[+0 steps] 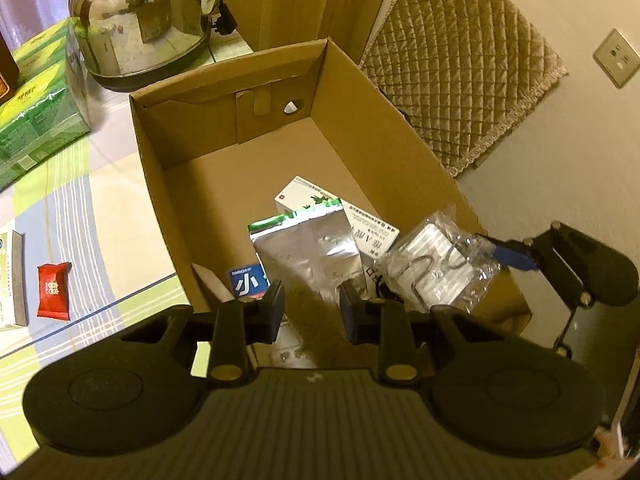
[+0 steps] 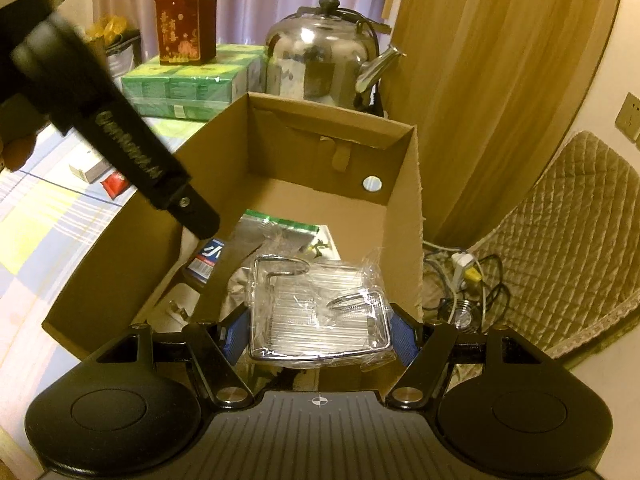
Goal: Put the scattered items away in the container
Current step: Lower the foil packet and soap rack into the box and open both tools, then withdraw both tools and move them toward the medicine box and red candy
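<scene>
An open cardboard box (image 1: 160,128) (image 2: 332,136) stands on the checked tablecloth. A silver foil pouch (image 1: 308,252), a white carton (image 1: 370,226) and a small blue packet (image 1: 246,284) lie inside it. My right gripper (image 2: 318,332) is shut on a plastic-wrapped metal rack (image 2: 320,312) (image 1: 436,264), held just over the box's near right corner. My left gripper (image 1: 314,304) hovers open and empty above the box's near end, over the pouch. Outside the box, a red sachet (image 1: 53,290) and a white carton (image 1: 14,280) lie on the table to the left.
A steel kettle (image 1: 140,20) and a green tissue pack (image 1: 36,100) stand behind the box, with a red gift bag (image 2: 184,24) on the pack. A quilted chair cover (image 1: 460,72) and floor cables (image 2: 468,280) are to the right.
</scene>
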{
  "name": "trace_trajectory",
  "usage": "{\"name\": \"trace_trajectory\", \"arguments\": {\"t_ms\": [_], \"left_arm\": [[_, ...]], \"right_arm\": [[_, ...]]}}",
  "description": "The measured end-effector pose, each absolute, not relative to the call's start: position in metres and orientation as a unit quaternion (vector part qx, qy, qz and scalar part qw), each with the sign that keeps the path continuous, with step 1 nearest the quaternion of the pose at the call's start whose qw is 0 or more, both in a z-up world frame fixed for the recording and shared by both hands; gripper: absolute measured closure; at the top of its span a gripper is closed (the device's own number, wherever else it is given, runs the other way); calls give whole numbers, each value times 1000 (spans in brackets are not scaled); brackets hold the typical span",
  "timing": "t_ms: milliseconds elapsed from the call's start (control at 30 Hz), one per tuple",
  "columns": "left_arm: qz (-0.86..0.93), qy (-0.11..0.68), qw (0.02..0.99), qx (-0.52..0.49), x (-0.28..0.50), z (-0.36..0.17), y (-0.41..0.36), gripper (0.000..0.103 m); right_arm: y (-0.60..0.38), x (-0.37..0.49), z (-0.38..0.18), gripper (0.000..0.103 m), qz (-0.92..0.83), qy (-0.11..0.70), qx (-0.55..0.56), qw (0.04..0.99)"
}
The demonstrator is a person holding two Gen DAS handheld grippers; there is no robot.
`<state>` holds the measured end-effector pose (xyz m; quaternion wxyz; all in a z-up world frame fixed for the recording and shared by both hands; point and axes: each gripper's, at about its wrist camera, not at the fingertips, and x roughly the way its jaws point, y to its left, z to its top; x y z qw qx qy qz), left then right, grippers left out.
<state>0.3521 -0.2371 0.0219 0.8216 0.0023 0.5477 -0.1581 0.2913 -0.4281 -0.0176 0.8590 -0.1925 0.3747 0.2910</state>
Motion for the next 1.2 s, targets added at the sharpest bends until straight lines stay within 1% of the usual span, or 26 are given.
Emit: {"name": "trace_trajectory", "arguments": {"t_ms": [233,367,467,500,533,600,667,767,867,1033,1133,1200], "left_arm": [[-160,524,836,41,335,27,-229,79],[-164,517,839,46,327,29,-225,79],[-165,513,841,46,323,30,-223,77],[-166,513,841,46,323,31,-222,76],[-166,512,842,45,321,31,-220,75],[-166,508,844,45,318,32,-217,70],[-165,503,847,49,315,35,-214,70],[-164,494,852,54,307,39,-209,65],[-164,484,858,59,295,43,-202,63],[-161,467,867,61,269,51,-181,53],[-153,455,876,53,251,55,-164,42],[-140,448,882,47,239,55,-150,32]], "right_arm": [[-426,287,-25,36,290,388,-178,857],[-424,288,-26,35,287,389,-173,858],[-423,287,-24,30,284,381,-175,863],[-423,287,-22,25,282,377,-174,865],[-423,286,-21,23,280,375,-173,866],[-424,284,-17,22,279,373,-171,868],[-425,281,-13,21,278,369,-171,870],[-425,274,-8,20,278,365,-172,872],[-425,266,-2,18,277,360,-172,874],[-423,251,8,16,274,357,-171,876],[-422,241,13,14,274,355,-170,878],[-420,234,15,12,275,355,-172,877]]}}
